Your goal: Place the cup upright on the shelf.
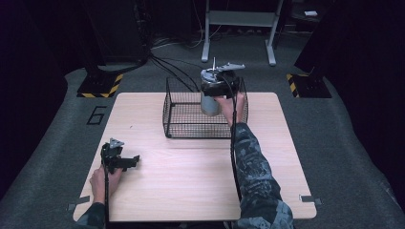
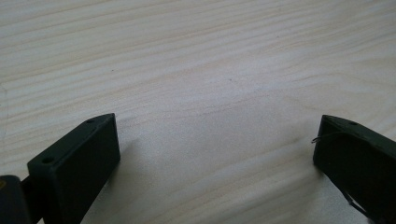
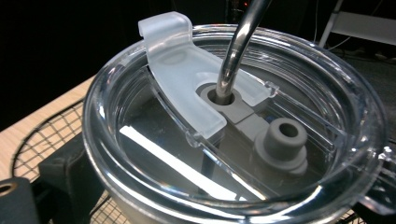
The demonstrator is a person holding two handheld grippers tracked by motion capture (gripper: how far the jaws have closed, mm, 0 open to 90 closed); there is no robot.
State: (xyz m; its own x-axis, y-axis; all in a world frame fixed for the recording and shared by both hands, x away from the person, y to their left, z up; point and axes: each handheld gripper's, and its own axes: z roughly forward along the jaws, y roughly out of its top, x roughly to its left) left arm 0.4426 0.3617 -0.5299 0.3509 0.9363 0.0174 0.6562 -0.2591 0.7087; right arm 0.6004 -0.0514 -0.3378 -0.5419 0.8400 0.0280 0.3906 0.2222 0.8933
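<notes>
high view: a lidded tumbler (image 1: 208, 98) is gripped by the right gripper (image 1: 216, 90) over the wire basket (image 1: 181, 129); left gripper (image 1: 128, 162) is rested on bare counter (image 1: 191, 181), jaws wide apart.

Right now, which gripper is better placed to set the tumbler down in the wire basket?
The right gripper. It already grips the steel tumbler with its clear lid and metal straw over the wire basket. The left gripper sits open, low over the near-left table, far away.
</notes>
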